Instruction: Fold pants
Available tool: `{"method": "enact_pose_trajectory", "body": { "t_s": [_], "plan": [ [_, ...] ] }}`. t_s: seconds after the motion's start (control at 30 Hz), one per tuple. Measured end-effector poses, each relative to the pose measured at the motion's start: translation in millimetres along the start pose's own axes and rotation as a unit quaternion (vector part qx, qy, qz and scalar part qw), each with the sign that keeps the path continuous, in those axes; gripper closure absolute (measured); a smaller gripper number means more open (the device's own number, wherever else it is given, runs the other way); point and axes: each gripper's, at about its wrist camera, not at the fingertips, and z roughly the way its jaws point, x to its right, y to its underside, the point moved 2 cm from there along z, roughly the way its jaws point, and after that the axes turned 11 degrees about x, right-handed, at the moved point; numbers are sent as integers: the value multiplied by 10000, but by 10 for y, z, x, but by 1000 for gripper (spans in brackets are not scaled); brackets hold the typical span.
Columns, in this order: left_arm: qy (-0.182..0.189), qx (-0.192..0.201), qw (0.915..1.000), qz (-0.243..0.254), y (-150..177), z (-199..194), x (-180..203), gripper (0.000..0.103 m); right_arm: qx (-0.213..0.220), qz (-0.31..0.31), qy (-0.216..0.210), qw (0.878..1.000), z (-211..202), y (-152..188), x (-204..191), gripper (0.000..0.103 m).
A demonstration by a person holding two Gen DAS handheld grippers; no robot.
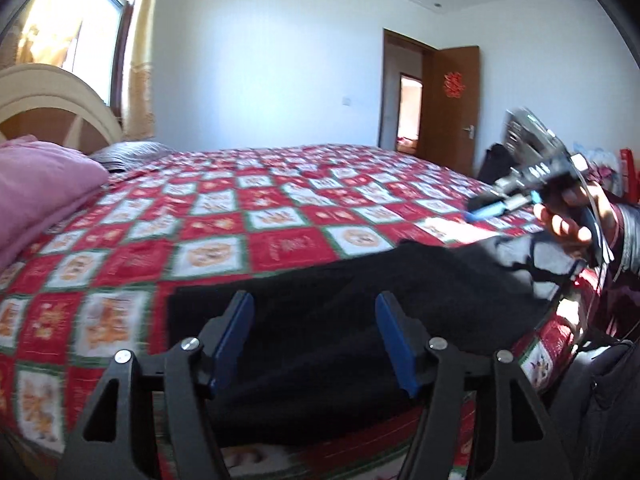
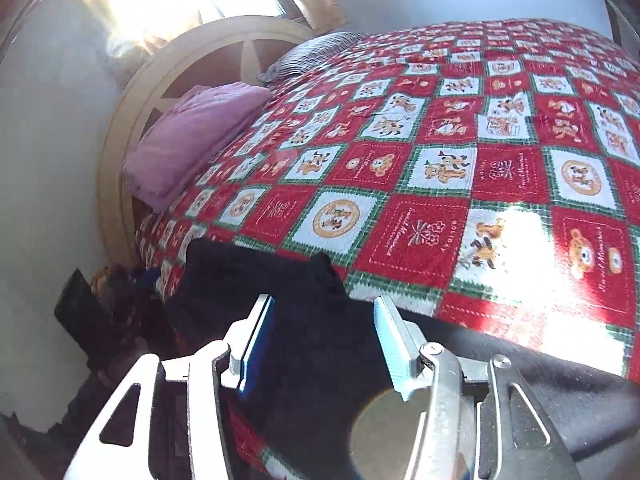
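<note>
Black pants (image 1: 340, 308) lie along the near edge of the bed, spread from left to right. In the left wrist view my left gripper (image 1: 314, 304) is open, its blue pads just above the pants' left part, holding nothing. The right gripper (image 1: 486, 208) shows at the right of that view, held in a hand above the pants' right end. In the right wrist view the pants (image 2: 288, 320) lie under my right gripper (image 2: 324, 308), which is open and empty.
The bed carries a red, white and green patchwork quilt (image 1: 280, 216) that also shows in the right wrist view (image 2: 440, 160). A pink folded blanket (image 1: 40, 184) and a curved headboard (image 2: 132, 92) are at the head end. A wooden door (image 1: 452, 108) stands open at the back.
</note>
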Motion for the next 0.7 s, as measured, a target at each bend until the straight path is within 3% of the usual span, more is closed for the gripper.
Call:
{"method": "enact_pose_trajectory", "body": {
  "t_s": [0.1,0.17,0.23,0.33,0.37,0.4,0.47,0.5,0.63,0.7],
  "plan": [
    [335,-443,9979,-327,250,179,47,37,-120,343,-22,9993,244,-50,64,53],
    [304,-610,9974,-245,394,180,69,37,-196,639,-73,9977,369,-65,134,55],
    [263,-507,9983,-104,440,90,99,36,-388,949,-160,9946,526,-80,222,55],
    [280,-459,9981,-307,419,48,46,36,-662,1228,-378,9895,749,-57,223,55],
    [242,-447,9982,-312,413,47,41,36,-714,1251,-452,9885,795,-45,196,61],
    [210,-445,9983,-304,401,48,43,36,-792,1346,-623,9858,860,-42,163,76],
    [146,-421,9986,-297,382,59,49,35,-823,1402,-635,9847,915,-45,116,93],
    [87,-373,9989,-276,369,42,58,30,-758,1288,-475,9876,918,-60,87,98],
    [-164,-74,9995,-244,297,-28,26,8,-221,1056,-359,9935,764,-205,-12,100],
    [-275,-173,9990,-318,336,24,-34,5,-227,995,-251,9945,790,-220,-2,100]
  ]
}}
